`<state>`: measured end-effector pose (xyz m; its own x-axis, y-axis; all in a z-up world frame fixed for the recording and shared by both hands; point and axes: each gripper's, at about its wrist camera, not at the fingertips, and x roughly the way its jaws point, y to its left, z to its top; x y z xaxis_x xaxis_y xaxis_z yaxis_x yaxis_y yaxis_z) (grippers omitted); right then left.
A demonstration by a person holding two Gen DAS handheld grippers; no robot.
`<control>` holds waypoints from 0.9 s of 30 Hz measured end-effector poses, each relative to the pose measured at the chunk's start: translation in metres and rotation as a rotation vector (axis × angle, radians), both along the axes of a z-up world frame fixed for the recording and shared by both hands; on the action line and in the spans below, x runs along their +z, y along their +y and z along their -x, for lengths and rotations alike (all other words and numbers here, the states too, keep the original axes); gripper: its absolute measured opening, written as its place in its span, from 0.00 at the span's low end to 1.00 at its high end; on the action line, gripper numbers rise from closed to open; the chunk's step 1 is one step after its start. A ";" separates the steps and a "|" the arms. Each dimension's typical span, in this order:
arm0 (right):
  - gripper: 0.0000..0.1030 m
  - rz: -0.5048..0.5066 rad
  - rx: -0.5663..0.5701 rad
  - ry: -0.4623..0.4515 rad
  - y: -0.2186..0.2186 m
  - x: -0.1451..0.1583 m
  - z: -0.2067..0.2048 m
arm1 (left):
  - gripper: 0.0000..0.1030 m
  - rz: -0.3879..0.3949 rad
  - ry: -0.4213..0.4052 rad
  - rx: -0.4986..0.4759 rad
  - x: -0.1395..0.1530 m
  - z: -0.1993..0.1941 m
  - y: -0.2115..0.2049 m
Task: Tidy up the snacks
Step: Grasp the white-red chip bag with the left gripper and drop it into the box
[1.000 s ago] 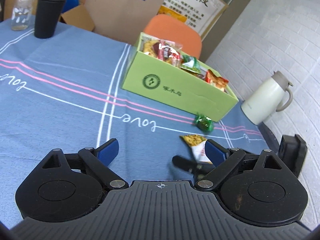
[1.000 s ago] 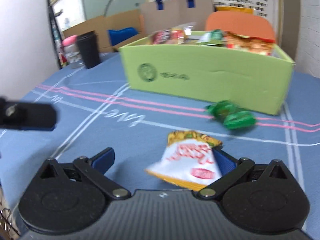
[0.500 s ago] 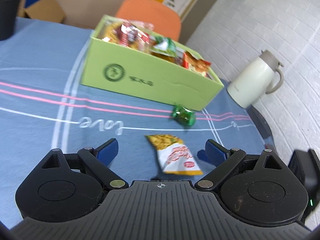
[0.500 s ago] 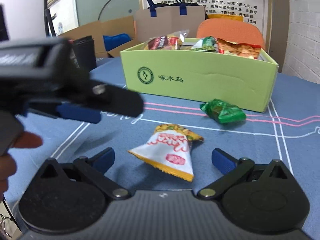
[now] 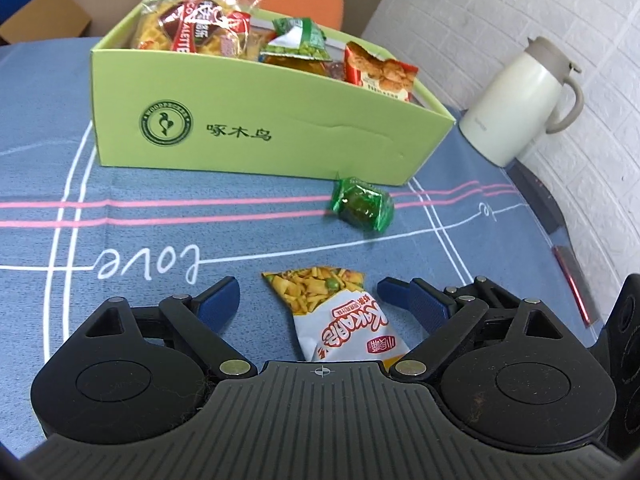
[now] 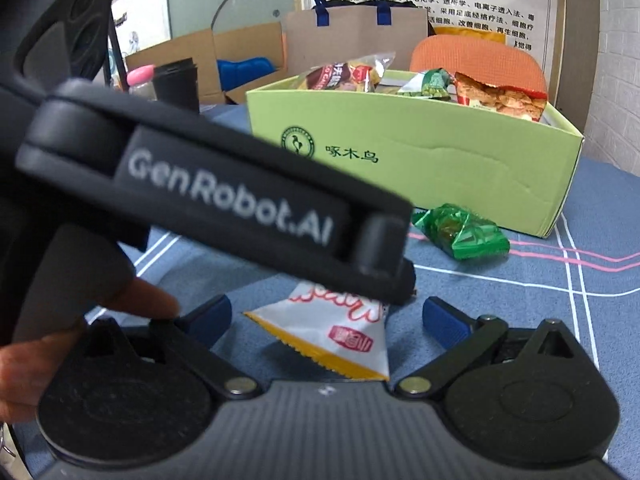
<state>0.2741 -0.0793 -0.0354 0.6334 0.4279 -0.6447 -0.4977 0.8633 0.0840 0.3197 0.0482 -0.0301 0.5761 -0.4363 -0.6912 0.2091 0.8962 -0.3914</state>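
Right wrist view: left gripper (image 6: 224,200) hides snack packet's (image 6: 344,336) top.

The snack box (image 5: 256,120) stands on the worktop (image 5: 168,216) with packets inside it. Just before its right front corner lies a small wrapped sweet (image 5: 362,204). Nearer than that, before the box's front wall, lies a snack packet (image 5: 340,316). A jug (image 5: 520,100) stands right of the box.

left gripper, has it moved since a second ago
Yes. The left gripper has swung right and closed in: the green box looms larger and the white snack packet now lies between its open fingers.
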 end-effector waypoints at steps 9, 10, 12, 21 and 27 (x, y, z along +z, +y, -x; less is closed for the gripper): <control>0.82 0.053 -0.026 -0.026 0.007 -0.001 0.003 | 0.66 -0.070 -0.030 -0.024 -0.004 0.000 -0.010; 0.71 0.045 -0.032 -0.041 0.006 0.001 0.004 | 0.52 -0.100 -0.042 -0.023 -0.004 0.002 -0.013; 0.65 0.042 -0.056 -0.034 0.007 0.002 0.010 | 0.28 -0.091 -0.036 -0.042 -0.003 0.008 -0.015; 0.63 0.024 -0.046 -0.087 0.007 0.024 0.036 | 0.17 -0.059 -0.081 -0.030 0.016 0.040 -0.014; 0.63 -0.004 -0.021 -0.193 0.000 0.059 -0.004 | 0.17 -0.056 -0.165 -0.003 0.059 0.011 -0.017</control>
<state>0.2781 -0.0795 0.0235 0.7538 0.4162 -0.5086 -0.4872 0.8733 -0.0075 0.3082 0.0316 0.0284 0.6828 -0.4017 -0.6103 0.2689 0.9148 -0.3014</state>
